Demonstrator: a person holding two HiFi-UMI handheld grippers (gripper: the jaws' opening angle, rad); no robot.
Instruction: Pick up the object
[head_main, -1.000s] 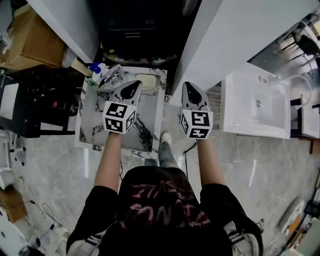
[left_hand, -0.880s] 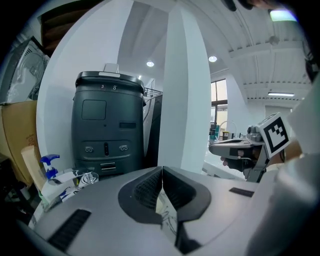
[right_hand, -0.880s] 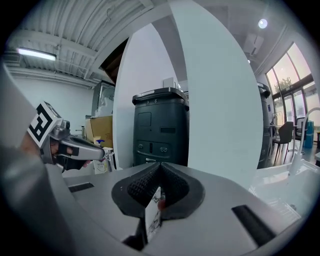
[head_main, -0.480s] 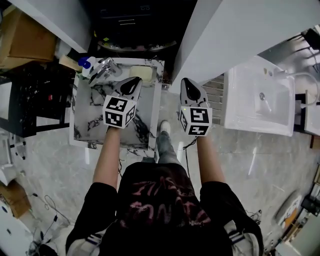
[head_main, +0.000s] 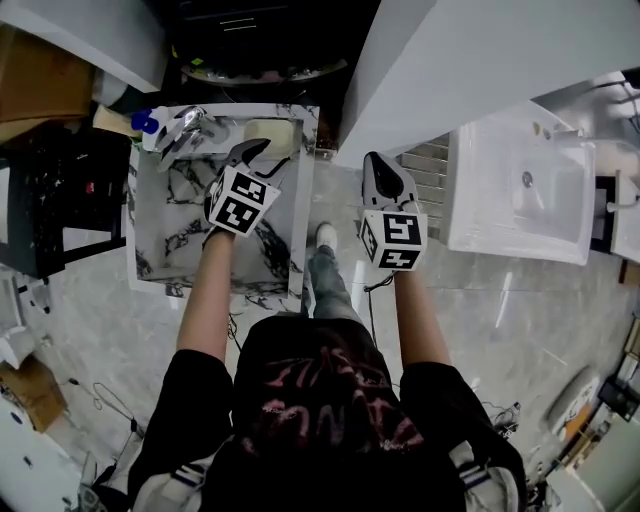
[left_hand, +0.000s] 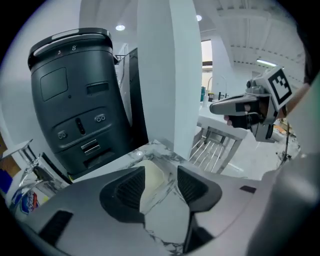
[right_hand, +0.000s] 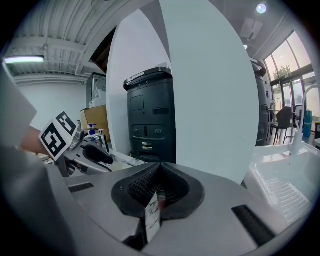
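Note:
A pale cream block (head_main: 270, 134) lies on the marble table (head_main: 160, 215) near its far edge. My left gripper (head_main: 256, 156) reaches over the table with its tips just short of the block, and its jaws are opening. In the left gripper view the block (left_hand: 152, 176) shows in the gap between the two ribbed pads (left_hand: 131, 187) of the left gripper (left_hand: 160, 181), and neither pad presses on it. My right gripper (head_main: 378, 168) hangs over the floor to the right of the table. The right gripper (right_hand: 159, 187) is shut, with a small printed white strip under its jaws.
A tall black machine (left_hand: 75, 100) stands right behind the table. A white pillar (head_main: 450, 70) rises between the table and a white sink (head_main: 520, 200). A blue-capped bottle (head_main: 148, 122) and clear glassware (head_main: 182, 126) sit at the table's far left corner. A cardboard box (head_main: 40, 75) is far left.
My left gripper has moved forward toward the table's far edge and its jaws have come apart. The right gripper has stayed where it was, still shut.

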